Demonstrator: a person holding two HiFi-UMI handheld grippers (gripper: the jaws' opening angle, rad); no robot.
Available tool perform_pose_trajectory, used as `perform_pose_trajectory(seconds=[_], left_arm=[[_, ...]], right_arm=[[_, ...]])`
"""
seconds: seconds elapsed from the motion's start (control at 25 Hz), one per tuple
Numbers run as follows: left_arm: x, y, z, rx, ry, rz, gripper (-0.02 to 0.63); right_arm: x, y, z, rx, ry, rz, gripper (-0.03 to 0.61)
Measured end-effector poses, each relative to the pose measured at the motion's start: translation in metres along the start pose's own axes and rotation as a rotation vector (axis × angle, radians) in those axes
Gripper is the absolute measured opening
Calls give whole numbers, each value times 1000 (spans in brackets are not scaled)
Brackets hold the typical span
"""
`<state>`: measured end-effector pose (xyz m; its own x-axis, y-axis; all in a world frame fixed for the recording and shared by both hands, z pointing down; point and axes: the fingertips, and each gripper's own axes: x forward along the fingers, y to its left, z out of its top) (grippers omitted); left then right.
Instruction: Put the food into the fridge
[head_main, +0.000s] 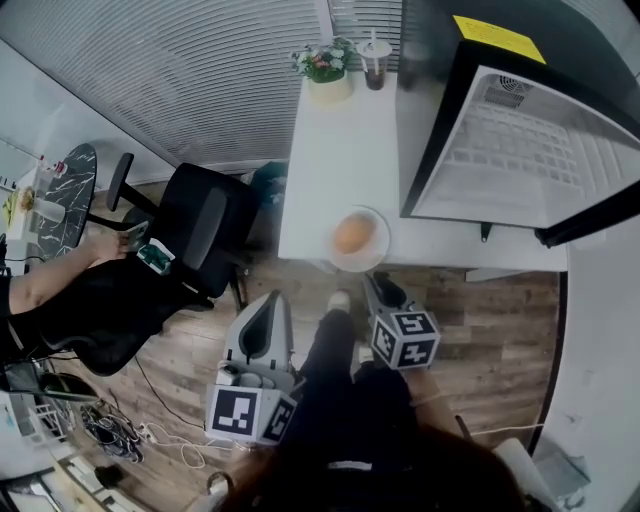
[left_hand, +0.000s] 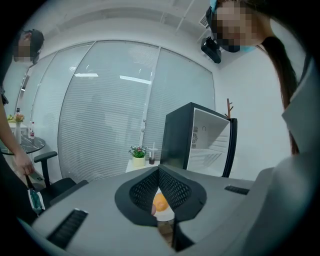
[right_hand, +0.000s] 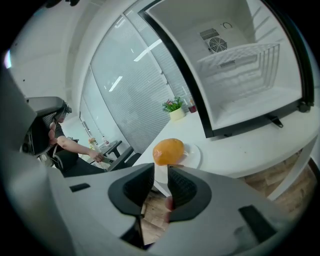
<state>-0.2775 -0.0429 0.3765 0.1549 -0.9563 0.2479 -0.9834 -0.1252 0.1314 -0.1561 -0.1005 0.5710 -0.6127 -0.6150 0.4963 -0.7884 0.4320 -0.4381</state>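
Observation:
An orange round bun (head_main: 352, 235) lies on a white plate (head_main: 379, 251) at the near edge of the white table (head_main: 320, 170). To its right a black mini fridge (head_main: 436, 70) stands with its door (head_main: 520, 160) swung open; the white interior (right_hand: 240, 65) shows in the right gripper view. My right gripper (head_main: 372, 283) hovers just short of the plate, open, nothing between its pads; the bun (right_hand: 168, 151) sits right beyond its tips (right_hand: 161, 170). My left gripper (head_main: 275, 298) hangs lower left over the floor, shut and empty, aimed at the bun (left_hand: 160, 202).
A potted plant (head_main: 325, 65) and a drink cup (head_main: 375, 62) stand at the table's far end. A black office chair (head_main: 195, 235) and a seated person (head_main: 60, 290) are to the left. Cables (head_main: 110, 435) lie on the wooden floor.

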Motion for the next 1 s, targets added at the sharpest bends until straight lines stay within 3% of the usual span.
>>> perform_pose_trajectory(seconds=[0.4,0.76,1.0], left_arm=[[8,8,-5,8,25,-6,0],[13,14,-10,17,51,-13,0],[19,17,-11,23,63,-13,0]], right_arm=[[17,-11,-20,144,41,11,147],[31,-18,-38,341,59,38,147],[41,-20,-41,398,63,51,147]])
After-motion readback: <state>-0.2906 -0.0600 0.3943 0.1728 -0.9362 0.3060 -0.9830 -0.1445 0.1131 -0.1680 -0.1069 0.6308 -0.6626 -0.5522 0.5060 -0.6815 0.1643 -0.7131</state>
